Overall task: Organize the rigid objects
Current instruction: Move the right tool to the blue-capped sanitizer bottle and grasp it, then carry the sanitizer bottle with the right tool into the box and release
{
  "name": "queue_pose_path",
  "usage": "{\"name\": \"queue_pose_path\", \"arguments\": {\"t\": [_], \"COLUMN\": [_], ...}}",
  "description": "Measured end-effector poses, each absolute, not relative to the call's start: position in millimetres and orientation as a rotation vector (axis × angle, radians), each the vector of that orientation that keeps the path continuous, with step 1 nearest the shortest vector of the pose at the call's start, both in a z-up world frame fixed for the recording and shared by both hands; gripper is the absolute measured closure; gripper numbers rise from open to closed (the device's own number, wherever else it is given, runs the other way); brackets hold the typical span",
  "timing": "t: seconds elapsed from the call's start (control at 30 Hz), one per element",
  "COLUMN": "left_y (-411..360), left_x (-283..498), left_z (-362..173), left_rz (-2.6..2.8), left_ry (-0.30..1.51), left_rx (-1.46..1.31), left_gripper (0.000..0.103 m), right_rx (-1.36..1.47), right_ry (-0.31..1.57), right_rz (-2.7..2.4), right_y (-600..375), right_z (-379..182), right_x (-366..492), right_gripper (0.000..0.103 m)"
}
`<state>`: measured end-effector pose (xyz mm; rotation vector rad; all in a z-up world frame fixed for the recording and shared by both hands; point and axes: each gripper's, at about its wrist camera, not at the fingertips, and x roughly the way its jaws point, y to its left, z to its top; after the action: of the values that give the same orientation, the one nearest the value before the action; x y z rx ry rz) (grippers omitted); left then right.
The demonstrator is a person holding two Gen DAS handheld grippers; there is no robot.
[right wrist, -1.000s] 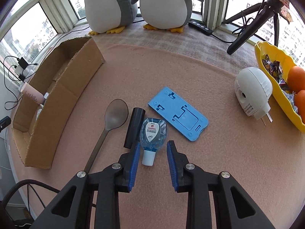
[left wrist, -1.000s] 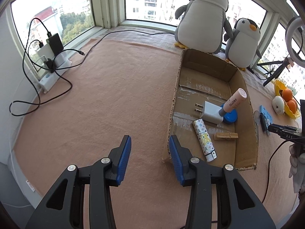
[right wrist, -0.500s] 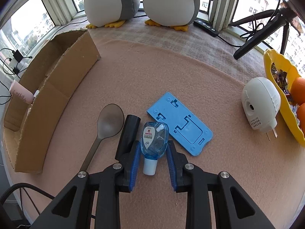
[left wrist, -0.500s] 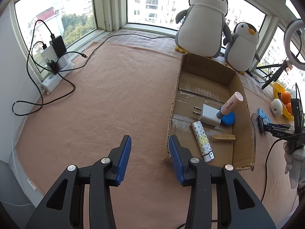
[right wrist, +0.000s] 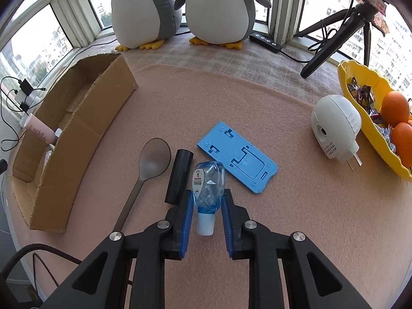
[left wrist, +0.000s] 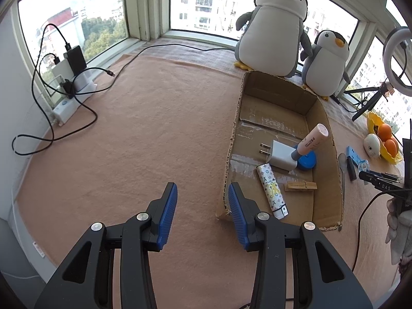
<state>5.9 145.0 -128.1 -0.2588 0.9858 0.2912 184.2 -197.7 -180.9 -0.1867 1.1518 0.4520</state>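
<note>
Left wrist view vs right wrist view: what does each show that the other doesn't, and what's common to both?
Left wrist only: the open left gripper over bare mat, the power strip, and the charger, patterned tube and clothespin in the box.

Right wrist only: the right gripper, jaws just closing on the blue bottle, and the remote.

Both: cardboard box, pink tube, penguins, spoon, blue plate, yellow fruit bowl.

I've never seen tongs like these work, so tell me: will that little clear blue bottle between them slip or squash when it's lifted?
The small blue bottle looks like thin clear plastic, already creased, so it probably gives a little under the right gripper. Its glossy rounded sides might slip, though the ridged pads should help. It seems light, so lifting should be easy.
</note>
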Motion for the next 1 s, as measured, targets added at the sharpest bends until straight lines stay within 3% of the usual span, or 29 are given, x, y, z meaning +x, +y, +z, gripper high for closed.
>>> {"name": "queue_pose_path", "arguments": {"t": [0.6, 1.0], "left_y": [149.9, 146.6], "left_x": [18.1, 43.1], "left_z": [-136.9, -139.8], "left_rz": [0.25, 0.184], "left_ry": [0.976, 0.979], "left_rx": [-0.281, -0.244], "left_gripper": [0.063, 0.063], "right_rx": [-0.138, -0.127], "right_ry": [0.931, 0.9], "right_rz": [0.589, 0.632], "right_y": [-137.3, -92.9], "right_z": [-82.4, -68.3], "right_x": [133.6, 132.0], "right_gripper": [0.083, 0.083]}}
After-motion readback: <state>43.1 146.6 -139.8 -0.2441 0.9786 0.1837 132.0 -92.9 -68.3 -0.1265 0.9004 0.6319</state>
